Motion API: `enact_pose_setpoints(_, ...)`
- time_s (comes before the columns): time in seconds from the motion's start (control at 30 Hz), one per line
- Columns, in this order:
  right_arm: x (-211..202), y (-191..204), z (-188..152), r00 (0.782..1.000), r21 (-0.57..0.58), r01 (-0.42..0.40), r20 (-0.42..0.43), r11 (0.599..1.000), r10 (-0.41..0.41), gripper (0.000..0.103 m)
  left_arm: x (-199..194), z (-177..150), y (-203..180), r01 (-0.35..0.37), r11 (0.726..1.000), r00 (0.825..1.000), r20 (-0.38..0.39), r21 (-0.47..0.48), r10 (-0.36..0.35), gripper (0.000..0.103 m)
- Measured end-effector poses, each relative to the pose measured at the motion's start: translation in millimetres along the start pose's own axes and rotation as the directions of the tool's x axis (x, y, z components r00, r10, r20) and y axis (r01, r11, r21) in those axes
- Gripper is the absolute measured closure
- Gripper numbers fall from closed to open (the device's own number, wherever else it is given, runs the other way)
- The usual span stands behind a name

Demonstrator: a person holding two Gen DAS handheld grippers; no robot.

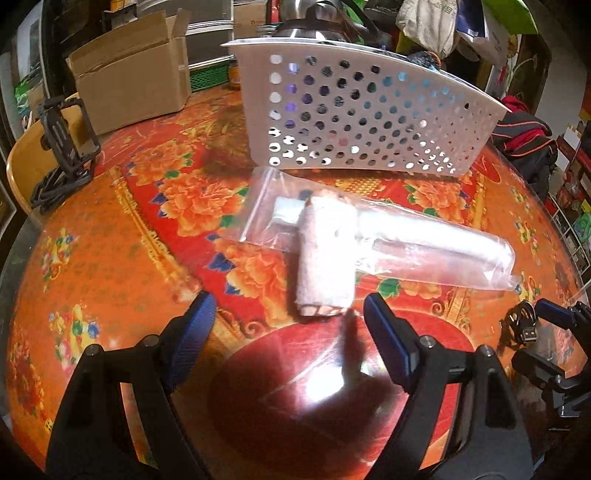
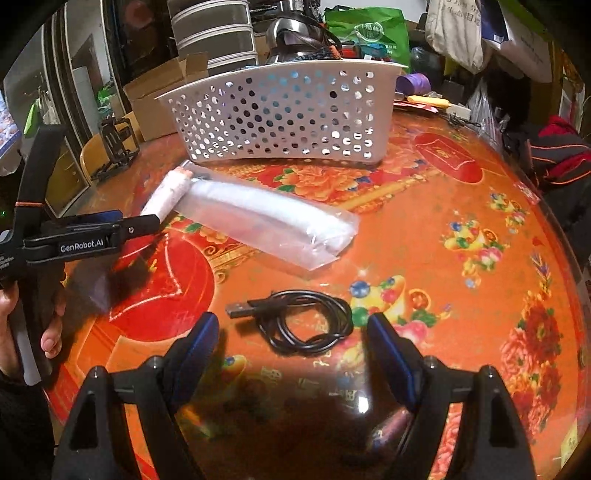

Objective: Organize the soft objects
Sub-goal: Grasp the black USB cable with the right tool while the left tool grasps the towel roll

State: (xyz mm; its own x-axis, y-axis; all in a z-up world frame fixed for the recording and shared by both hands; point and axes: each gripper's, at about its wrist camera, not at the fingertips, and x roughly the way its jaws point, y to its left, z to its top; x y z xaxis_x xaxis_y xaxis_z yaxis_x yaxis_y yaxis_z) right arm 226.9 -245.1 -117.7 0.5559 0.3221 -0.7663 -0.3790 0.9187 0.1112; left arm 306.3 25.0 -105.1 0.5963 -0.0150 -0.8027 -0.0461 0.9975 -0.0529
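Left wrist view: rolled towel [image 1: 325,254] lying on bench [image 1: 110,229], touching plastic bag [image 1: 436,247], near white basket [image 1: 354,110]. Left gripper [image 1: 288,332] and right gripper [image 2: 291,347] both gaping wide, holding nothing. Maybe pinching slippery bag too.

A cluttered home: floral tablecloth [image 2: 461,206], cardboard box [image 1: 129,85], hanging bags [image 2: 458,33].
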Motion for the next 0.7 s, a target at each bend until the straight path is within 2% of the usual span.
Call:
enact_pose_setpoints(0.17,7.9,5.7,5.5,0.998,-0.039,0.058,-0.022,0.998,-0.059,0.024,4.2,2.7,-9.7,-0.009,1.0,1.0,-0.013,0.019,0.009,0.023)
enact_pose_setpoints(0.23,10.1,9.9,6.7,0.996,-0.068,0.08,-0.022,0.994,-0.082,0.036,6.4,4.2,-12.8,-0.018,0.999,1.0,-0.016,0.028,0.018,0.023)
enact_pose_setpoints(0.33,9.9,10.1,8.3,0.997,-0.075,0.07,-0.012,0.995,-0.071,0.049,8.7,5.4,-15.2,-0.021,0.999,1.0,-0.021,0.034,0.022,0.023)
enact_pose_setpoints(0.57,7.9,7.8,8.2,0.999,-0.07,0.045,-0.007,0.997,-0.045,0.051,9.0,8.7,-28.8,-0.047,0.996,0.999,-0.002,0.07,0.047,0.024)
enact_pose_setpoints(0.6,7.4,7.4,8.2,0.999,-0.066,0.042,-0.006,0.997,-0.042,0.051,9.3,8.9,-29.8,-0.05,0.996,0.999,0.0,0.073,0.05,0.03)
enact_pose_setpoints(0.63,6.8,7.0,7.9,0.999,-0.06,0.038,-0.004,0.997,-0.039,0.051,10.0,8.6,-30.4,-0.052,0.996,0.999,0.0,0.077,0.052,0.042)
enact_pose_setpoints(0.7,5.4,7.0,7.0,0.999,-0.055,0.032,0.0,0.998,-0.032,0.051,9.4,9.2,-31.3,-0.049,0.996,0.999,0.008,0.078,0.049,0.052)
